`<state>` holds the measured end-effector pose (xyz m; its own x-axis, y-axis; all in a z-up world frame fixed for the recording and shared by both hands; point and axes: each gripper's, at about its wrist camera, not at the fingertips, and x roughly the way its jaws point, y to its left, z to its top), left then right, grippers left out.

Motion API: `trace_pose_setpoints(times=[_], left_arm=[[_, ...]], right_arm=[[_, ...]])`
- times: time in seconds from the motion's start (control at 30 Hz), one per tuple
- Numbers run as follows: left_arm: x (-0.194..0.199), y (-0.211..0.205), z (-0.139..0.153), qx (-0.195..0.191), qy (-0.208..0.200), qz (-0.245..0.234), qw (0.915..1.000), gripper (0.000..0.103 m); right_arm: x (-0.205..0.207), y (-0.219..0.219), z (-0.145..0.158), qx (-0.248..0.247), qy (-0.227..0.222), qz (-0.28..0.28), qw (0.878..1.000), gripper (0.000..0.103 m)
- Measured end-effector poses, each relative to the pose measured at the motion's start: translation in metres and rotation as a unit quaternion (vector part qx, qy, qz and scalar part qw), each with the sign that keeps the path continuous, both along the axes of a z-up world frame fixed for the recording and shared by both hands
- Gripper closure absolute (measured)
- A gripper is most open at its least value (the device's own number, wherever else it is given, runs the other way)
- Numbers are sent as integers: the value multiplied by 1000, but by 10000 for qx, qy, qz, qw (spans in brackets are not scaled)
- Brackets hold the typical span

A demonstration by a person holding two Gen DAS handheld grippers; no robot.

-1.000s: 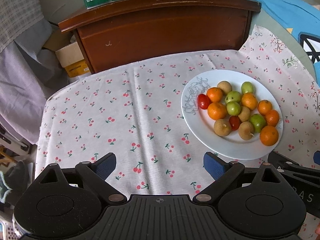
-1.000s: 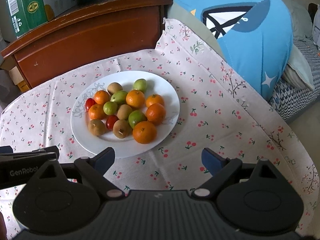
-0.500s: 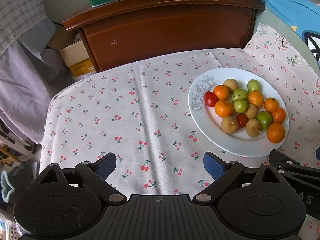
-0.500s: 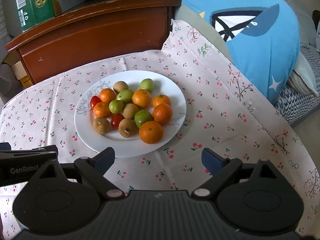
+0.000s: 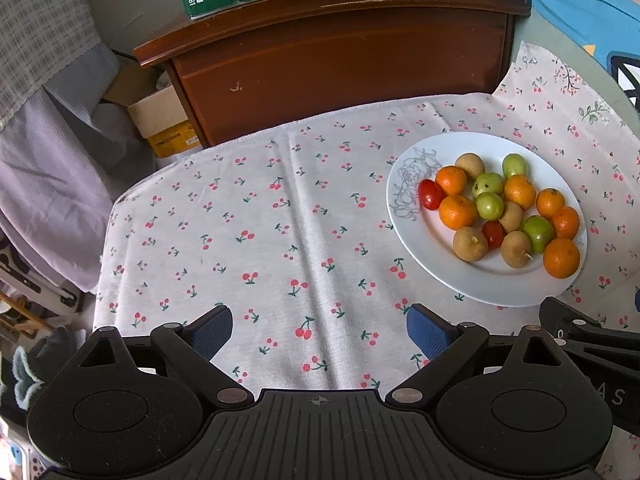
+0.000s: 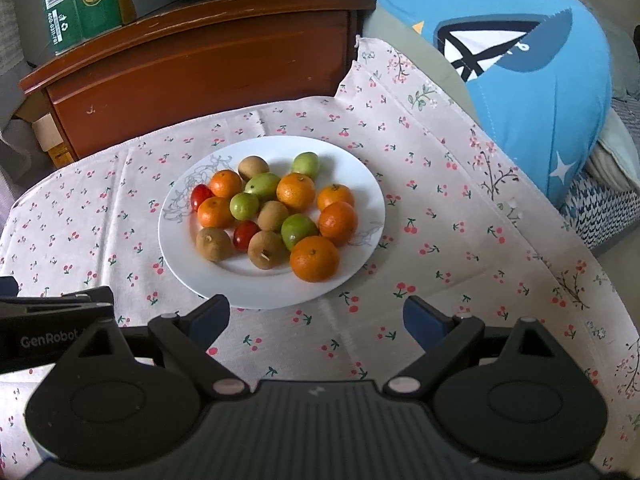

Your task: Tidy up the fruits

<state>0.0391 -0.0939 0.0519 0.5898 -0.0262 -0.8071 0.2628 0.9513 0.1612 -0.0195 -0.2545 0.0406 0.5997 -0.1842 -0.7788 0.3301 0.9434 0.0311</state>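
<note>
A lived-in home room, likely a bedroom. A cherry-print cloth [image 5: 280, 220] covers a small table beside a dark wooden cabinet [image 6: 192, 60] with green cartons [image 6: 76, 0] stacked on top. A blue cartoon-print quilt [image 6: 520, 60] is heaped on bedding to the right, clothes [image 5: 44, 128] hang at the left, and a plate [image 6: 360, 184] holds fruit

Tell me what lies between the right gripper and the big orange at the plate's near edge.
In the right wrist view, only cherry-print cloth and the white plate rim separate the right gripper from the orange.
</note>
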Motion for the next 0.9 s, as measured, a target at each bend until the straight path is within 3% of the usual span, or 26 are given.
trace_pose_setpoints(times=[0.9], left_arm=[[-16,24,1,68,-99,14,9999,8]], right_arm=[[-11,13,-6,178,-151,342,9991,6]])
